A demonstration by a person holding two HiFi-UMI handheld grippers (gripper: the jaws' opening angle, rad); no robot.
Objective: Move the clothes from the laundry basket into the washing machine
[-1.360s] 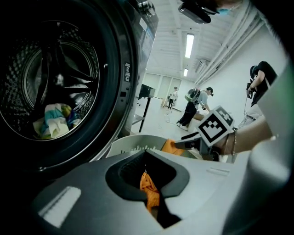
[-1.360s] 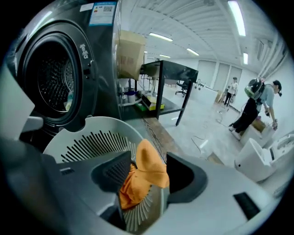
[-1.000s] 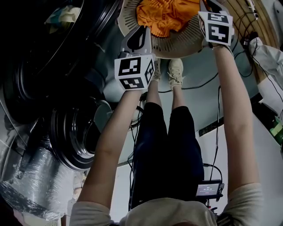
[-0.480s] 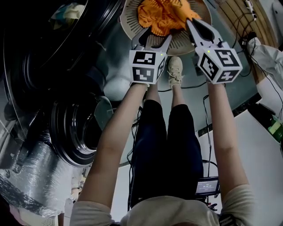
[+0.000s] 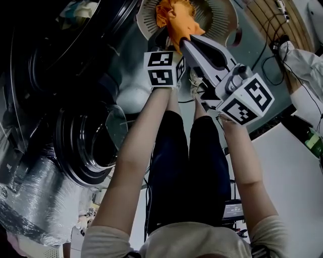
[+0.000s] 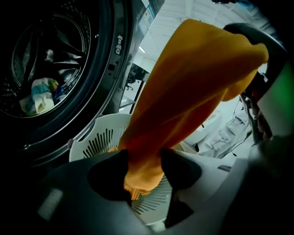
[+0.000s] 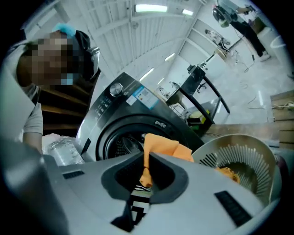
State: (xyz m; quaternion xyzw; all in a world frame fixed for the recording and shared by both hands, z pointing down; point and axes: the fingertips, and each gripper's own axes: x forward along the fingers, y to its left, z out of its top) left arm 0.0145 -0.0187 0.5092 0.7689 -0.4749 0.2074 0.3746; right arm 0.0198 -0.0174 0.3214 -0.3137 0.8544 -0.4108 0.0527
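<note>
1. pinches a small fold of the orange garment [image 5: 177, 22] in the right gripper [image 7: 147, 167], brought nearly together after just closing on the cloth
2. keeps the left gripper [image 6: 143, 158] well spread after just opening, with the same cloth hanging loose through the gap and no squeeze on it
3. holds the garment over the left edge of the laundry basket [image 5: 222, 15], upper end at the right gripper, lower end down by the slatted wall just inside that rim; cannot tell whether the tail touches the basket
4. has not yet reached the washing machine [image 7: 115, 105], just beside the basket with its door swung open and a few clothes [image 6: 39, 98] lying at the bottom edge of the drum
5. shows as one long drawn-out band: long axis steep, top toward the pinch, tail pointing down into the basket, slanting from upper right to lower left in the left gripper view
6. could slip free, judging by how little cloth sits in the pinch against the weight hanging below
7. could catch on the left gripper, with the band threaded between its spread jaws, and be dragged out of the pinch on the swing across
8. could snag the tail on the basket rim or the drum's lower edge if carried too low, tipping the basket or dropping short onto the floor
</note>
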